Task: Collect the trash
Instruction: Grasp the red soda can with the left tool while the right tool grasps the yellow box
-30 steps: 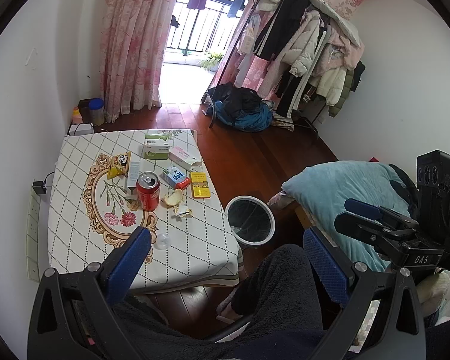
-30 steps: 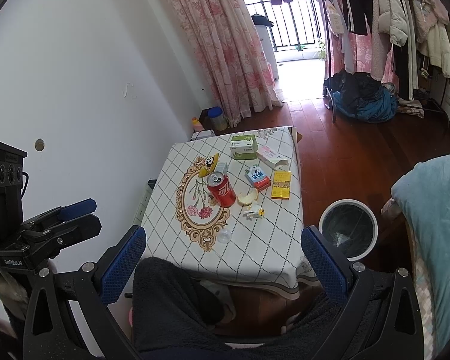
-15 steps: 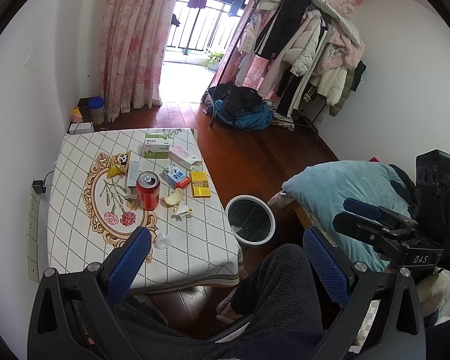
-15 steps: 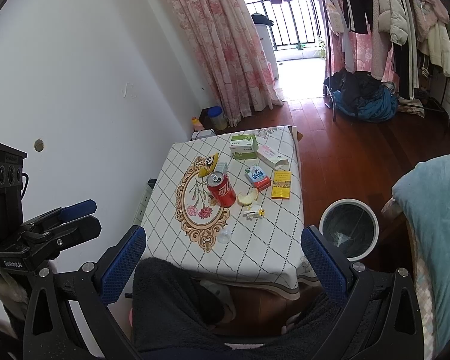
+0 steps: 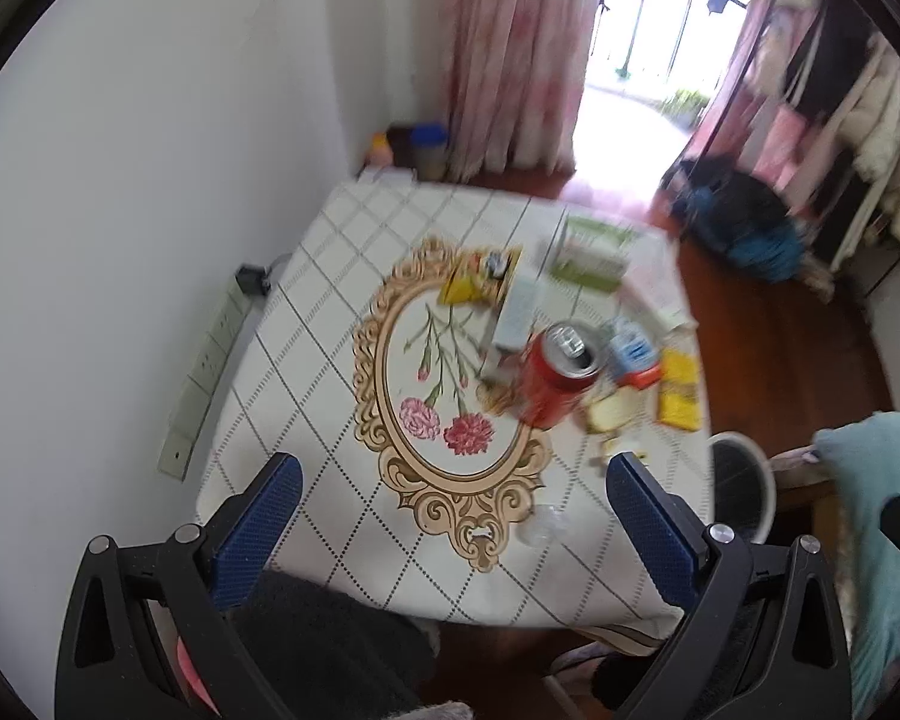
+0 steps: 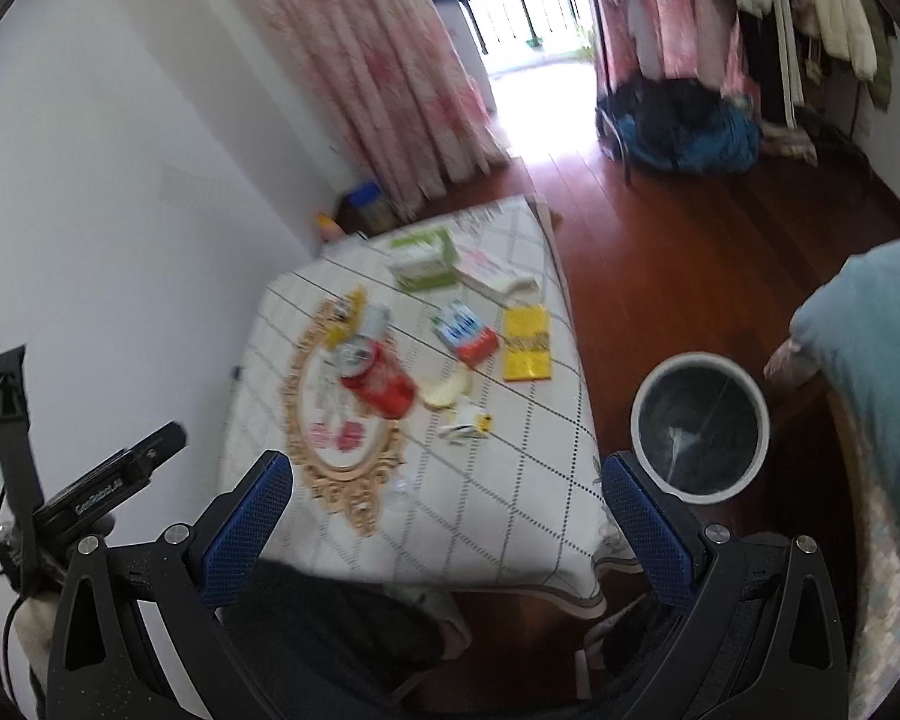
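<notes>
We hold both claws wide apart and empty: the left gripper (image 5: 453, 531) and right gripper (image 6: 444, 531) hang over the near edge of the table (image 6: 510, 516). Ahead of the fingers stands the red can (image 5: 555, 375) among wrappers, apart from them; the bin (image 6: 699, 426) sits just beyond our right claw's right finger.

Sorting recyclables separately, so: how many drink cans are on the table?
1. A red can stands upright with its top opened on the table, at the gold frame print's edge, beside a fruit piece. Blur could hide another among the boxes.
</notes>
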The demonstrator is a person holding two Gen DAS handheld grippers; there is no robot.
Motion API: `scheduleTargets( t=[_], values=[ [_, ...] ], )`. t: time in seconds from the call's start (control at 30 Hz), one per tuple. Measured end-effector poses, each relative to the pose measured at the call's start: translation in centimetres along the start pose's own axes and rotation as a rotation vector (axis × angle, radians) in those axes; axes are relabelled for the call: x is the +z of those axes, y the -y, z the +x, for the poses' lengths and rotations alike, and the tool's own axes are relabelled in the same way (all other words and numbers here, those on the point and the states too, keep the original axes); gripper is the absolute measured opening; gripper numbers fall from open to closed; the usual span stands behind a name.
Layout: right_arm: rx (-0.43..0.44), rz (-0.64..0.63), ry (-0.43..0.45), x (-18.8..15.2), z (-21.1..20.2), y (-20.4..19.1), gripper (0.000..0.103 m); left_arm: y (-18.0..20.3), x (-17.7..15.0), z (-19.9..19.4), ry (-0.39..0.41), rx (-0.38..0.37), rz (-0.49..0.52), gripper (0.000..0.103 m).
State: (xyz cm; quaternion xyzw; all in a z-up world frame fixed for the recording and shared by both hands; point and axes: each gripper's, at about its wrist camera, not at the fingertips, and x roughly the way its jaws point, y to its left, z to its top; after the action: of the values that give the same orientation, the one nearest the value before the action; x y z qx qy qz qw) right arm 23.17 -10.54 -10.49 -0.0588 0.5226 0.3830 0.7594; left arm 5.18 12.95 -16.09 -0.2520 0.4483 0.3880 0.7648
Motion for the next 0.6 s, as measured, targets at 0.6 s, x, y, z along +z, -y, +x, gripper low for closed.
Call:
scheduleTargets(
  t=[0.6],
  values=[
    [-0.147, 0.089, -0.352, 8.9, 27.5, 6.6, 0.080, 9.9, 5.3, 18.0, -0.275, 0.070, 0.107, 0.065]
  ],
)
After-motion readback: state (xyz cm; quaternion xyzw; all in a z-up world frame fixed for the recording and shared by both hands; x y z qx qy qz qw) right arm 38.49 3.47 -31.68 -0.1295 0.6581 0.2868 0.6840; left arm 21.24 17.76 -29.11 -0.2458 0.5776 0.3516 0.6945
